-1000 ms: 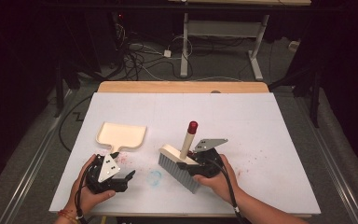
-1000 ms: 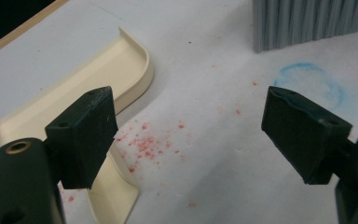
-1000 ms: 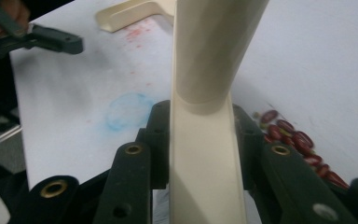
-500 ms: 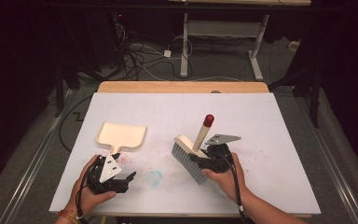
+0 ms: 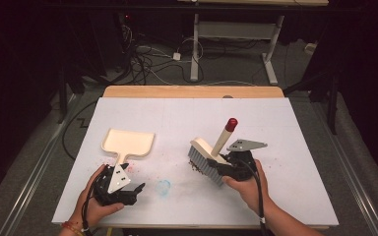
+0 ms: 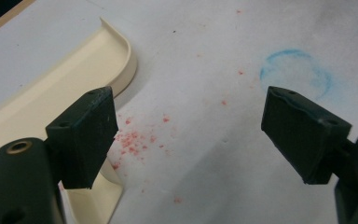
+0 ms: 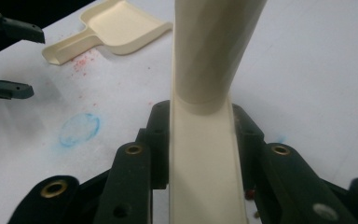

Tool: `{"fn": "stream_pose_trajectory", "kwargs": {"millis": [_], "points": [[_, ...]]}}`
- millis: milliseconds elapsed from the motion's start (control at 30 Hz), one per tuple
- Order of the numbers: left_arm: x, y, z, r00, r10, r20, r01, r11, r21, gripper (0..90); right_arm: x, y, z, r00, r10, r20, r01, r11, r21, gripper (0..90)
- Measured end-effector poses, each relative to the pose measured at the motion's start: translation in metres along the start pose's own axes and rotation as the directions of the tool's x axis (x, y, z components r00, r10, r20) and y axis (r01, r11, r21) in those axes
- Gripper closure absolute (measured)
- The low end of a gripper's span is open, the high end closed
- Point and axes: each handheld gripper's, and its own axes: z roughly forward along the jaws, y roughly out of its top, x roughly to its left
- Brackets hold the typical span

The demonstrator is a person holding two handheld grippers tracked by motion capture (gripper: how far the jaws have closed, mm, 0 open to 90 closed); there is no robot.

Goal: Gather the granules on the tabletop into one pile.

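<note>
Fingers (image 6: pixel 86 135) over crumb-speckled white table (image 5: pixel 285 128)

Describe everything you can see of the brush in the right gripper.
The brush looks like cream plastic: a flat block with grey bristles underneath and a round handle ending in a dark red cap. It is tilted, handle pointing up and away from the person, bristle tips at the white table. The right gripper is shut on the block near the handle's root. Small dark red specks sit among the bristles.

in the right gripper view the brush (image 7: pixel 205 93) handle runs off the top edge, its bristles hidden. in the left gripper view the dustpan (image 6: pixel 51 93) is cut off at the left edge, behind one jaw.
</note>
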Motion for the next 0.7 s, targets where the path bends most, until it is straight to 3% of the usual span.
{"fn": "stream_pose_trajectory", "kwargs": {"millis": [200, 300, 433, 467, 533, 600, 700], "points": [[0.0, 0.0, 0.0, 1.0, -0.001, -0.003, 0.001, 1.0, 0.002, 17.8, -0.013, 0.001, -0.025, 0.9985, -0.03, 0.047, 0.031, 0.999, -0.031, 67.5], [0.0, 0.0, 0.0, 1.0, -0.001, -0.005, 0.001, 1.0, 0.004, 17.8, -0.021, -0.002, -0.035, 0.9931, -0.039, 0.111, 0.043, 0.999, -0.032, 67.5], [-0.001, 0.001, 0.002, 1.0, 0.002, -0.005, -0.002, 1.0, 0.009, 17.8, -0.034, -0.006, -0.037, 0.9735, -0.072, 0.217, 0.073, 0.997, 0.003, 67.5], [-0.001, 0.001, 0.002, 1.0, 0.003, -0.004, -0.003, 0.9999, 0.01, 17.8, -0.034, -0.006, -0.037, 0.9735, -0.072, 0.217, 0.073, 0.997, 0.003, 67.5], [-0.001, 0.001, 0.003, 1.0, 0.007, -0.004, -0.007, 0.9999, 0.011, 17.8, -0.037, -0.008, -0.033, 0.9649, -0.086, 0.248, 0.08, 0.996, 0.032, 67.4], [-0.001, 0.001, 0.003, 1.0, 0.008, -0.004, -0.007, 0.9999, 0.013, 17.8, -0.041, -0.011, -0.026, 0.9504, -0.114, 0.289, 0.098, 0.993, 0.07, 67.5], [-0.001, 0.001, 0.002, 1.0, 0.005, -0.006, -0.005, 0.9999, 0.012, 17.8, -0.043, -0.014, -0.022, 0.9464, -0.102, 0.306, 0.082, 0.994, 0.076, 67.5]]}}
